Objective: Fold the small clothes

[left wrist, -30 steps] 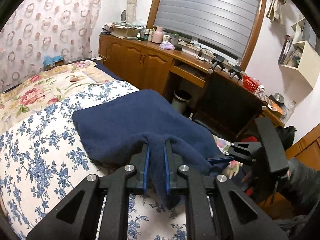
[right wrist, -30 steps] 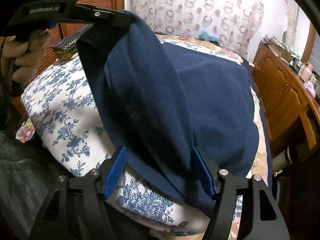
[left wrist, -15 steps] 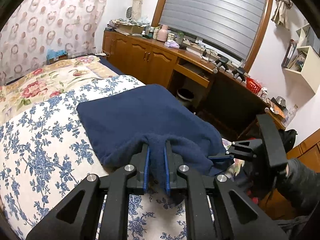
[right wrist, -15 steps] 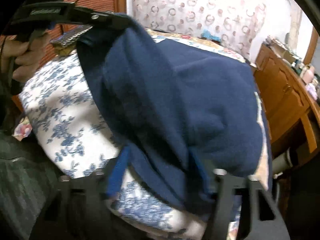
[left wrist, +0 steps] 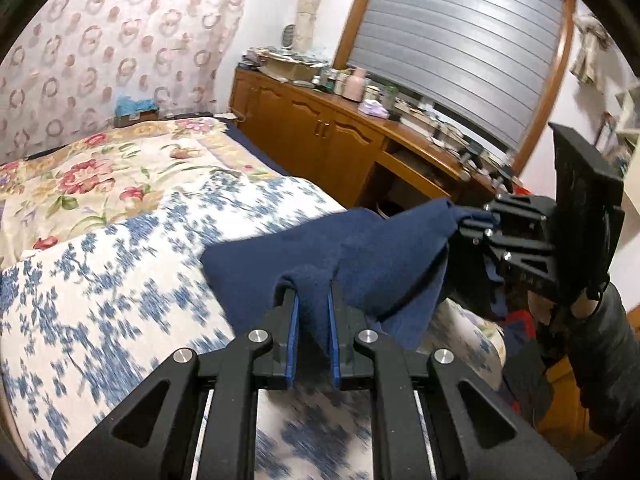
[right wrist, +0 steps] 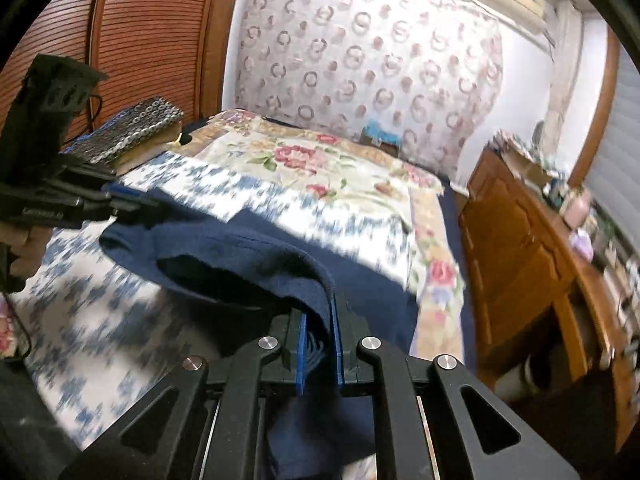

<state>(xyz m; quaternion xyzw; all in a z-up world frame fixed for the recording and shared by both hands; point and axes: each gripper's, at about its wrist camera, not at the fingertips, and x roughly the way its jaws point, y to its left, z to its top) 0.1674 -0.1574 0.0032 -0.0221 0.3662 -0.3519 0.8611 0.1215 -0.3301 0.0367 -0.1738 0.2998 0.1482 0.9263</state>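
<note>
Floral bed (left wrist: 100,280) fills the frame's left; I have both left gripper (left wrist: 313,332) and right gripper (right wrist: 320,344) fingers pinched on the navy cloth (left wrist: 320,256), which is stretched between them at centre.

Cloth (left wrist: 360,268) solid navy, fleecy. Gripper (left wrist: 312,320) black, blue pads (left wrist: 293,332), silver screws. Quilt (left wrist: 100,300): white, blue floral print. Far bedspread (left wrist: 112,172): cream, red-pink flowers, green leaves. Curtain (right wrist: 360,64): pale, brown-pink rings. Cabinet (left wrist: 320,136) orange-brown wood. Shutter (left wrist: 460,40) grey slats. Door (right wrist: 132,32) reddish-brown louvres.
</note>
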